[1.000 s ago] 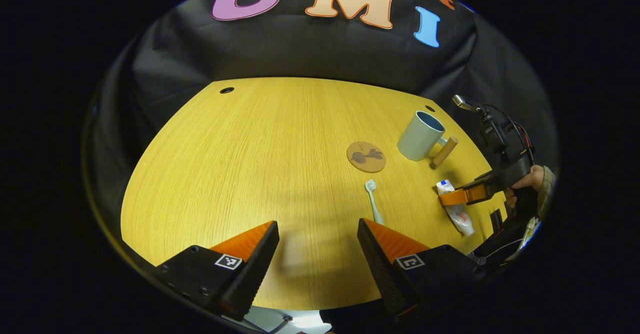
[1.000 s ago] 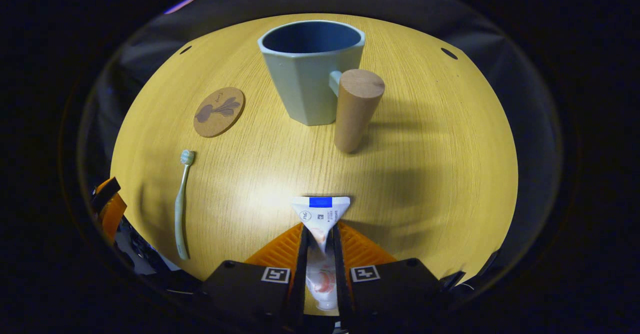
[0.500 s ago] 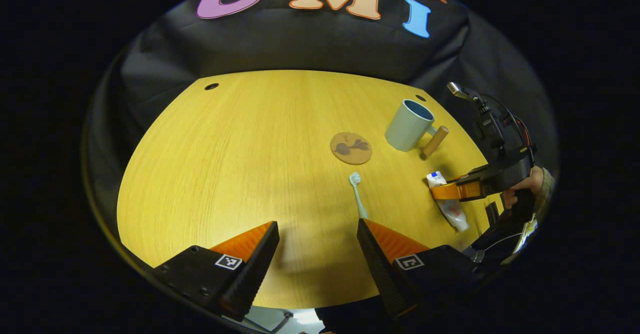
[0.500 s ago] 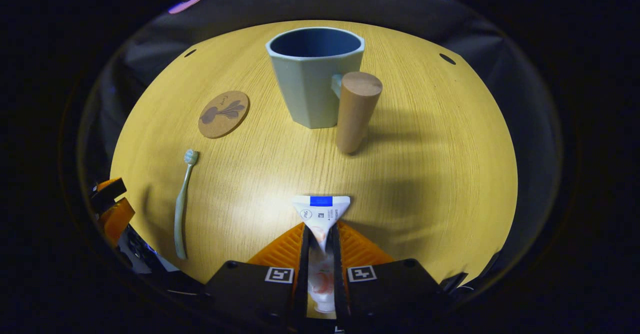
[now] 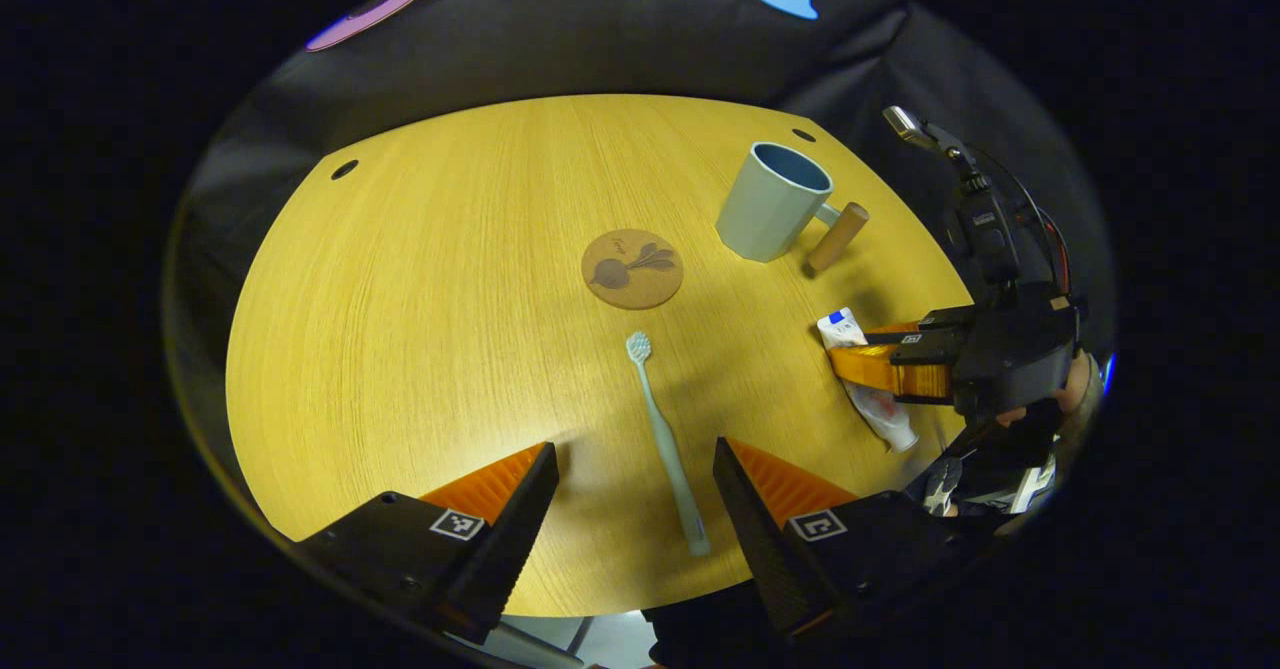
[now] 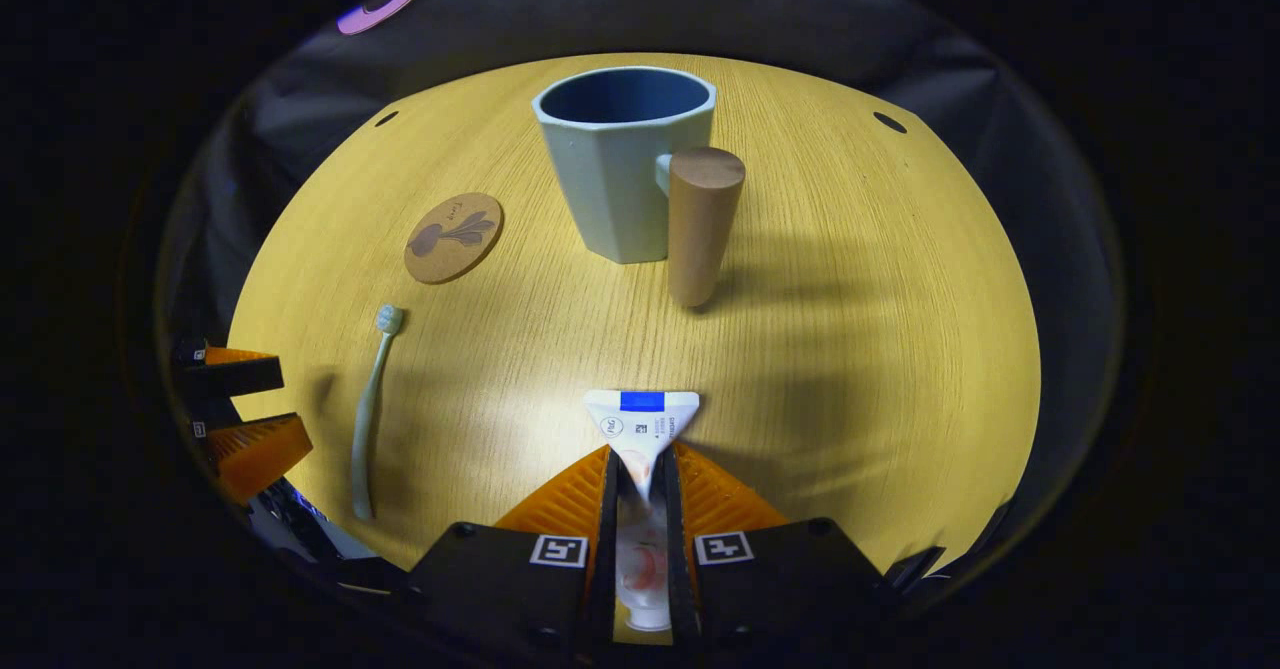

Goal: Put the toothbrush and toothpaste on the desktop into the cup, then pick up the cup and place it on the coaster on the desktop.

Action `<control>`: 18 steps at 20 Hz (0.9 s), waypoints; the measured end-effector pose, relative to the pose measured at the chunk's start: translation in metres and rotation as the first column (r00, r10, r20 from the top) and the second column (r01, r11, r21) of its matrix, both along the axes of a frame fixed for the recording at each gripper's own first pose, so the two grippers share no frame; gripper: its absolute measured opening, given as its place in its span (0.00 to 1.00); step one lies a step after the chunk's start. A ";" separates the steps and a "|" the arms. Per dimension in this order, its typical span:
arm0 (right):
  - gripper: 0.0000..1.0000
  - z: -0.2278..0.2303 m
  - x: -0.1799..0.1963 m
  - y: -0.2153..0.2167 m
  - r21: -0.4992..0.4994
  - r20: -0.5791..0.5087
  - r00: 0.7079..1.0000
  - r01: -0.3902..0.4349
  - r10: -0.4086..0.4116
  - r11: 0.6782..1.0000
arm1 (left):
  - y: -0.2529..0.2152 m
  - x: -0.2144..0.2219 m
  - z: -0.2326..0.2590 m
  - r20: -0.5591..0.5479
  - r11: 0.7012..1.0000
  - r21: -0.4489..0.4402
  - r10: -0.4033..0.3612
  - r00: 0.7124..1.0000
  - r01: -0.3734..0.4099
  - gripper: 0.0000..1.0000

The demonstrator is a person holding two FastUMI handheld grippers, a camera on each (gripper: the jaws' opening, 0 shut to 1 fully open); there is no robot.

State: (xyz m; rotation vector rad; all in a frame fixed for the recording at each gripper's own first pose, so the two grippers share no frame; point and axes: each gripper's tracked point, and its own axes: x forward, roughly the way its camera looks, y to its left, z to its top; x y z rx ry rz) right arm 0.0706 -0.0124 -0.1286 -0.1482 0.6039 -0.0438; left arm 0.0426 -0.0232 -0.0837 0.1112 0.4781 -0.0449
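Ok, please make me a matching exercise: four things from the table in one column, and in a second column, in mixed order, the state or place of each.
Things:
1. toothpaste tube
2. toothbrush
3. cup
4. coaster

States:
a. upright, nothing inside
b. lying flat between the open left gripper's fingers
c. bare, nothing on it
d. pinched in the right gripper

Pairs: 1-d, 2-b, 3-a, 4-c
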 end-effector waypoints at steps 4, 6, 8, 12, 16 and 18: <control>0.25 0.000 -0.001 0.000 -0.004 -0.006 1.000 -0.018 0.018 1.000 | -0.010 0.013 -0.007 -0.089 1.000 -0.021 0.016 0.996 -0.018 0.94; 0.25 0.000 -0.001 0.000 -0.005 -0.010 1.000 -0.029 0.029 1.000 | -0.012 0.019 -0.014 -0.143 0.999 -0.030 0.034 0.989 -0.039 0.94; 0.25 0.001 -0.001 0.000 -0.018 -0.011 0.999 -0.044 0.044 0.999 | -0.012 0.024 -0.019 -0.186 0.998 -0.025 0.050 0.981 -0.056 0.94; 0.25 0.001 0.000 0.000 -0.034 -0.009 0.997 -0.074 0.074 0.997 | -0.017 0.031 -0.028 -0.253 0.997 -0.019 0.066 0.965 -0.073 0.88; 0.25 0.003 -0.001 -0.001 -0.049 -0.008 0.995 -0.102 0.102 0.994 | -0.016 0.033 -0.037 -0.301 0.993 -0.032 0.095 0.949 -0.109 0.77; 0.25 0.004 -0.001 0.000 -0.053 -0.009 0.993 -0.115 0.114 0.992 | -0.014 0.034 -0.039 -0.317 0.990 -0.041 0.112 0.942 -0.131 0.70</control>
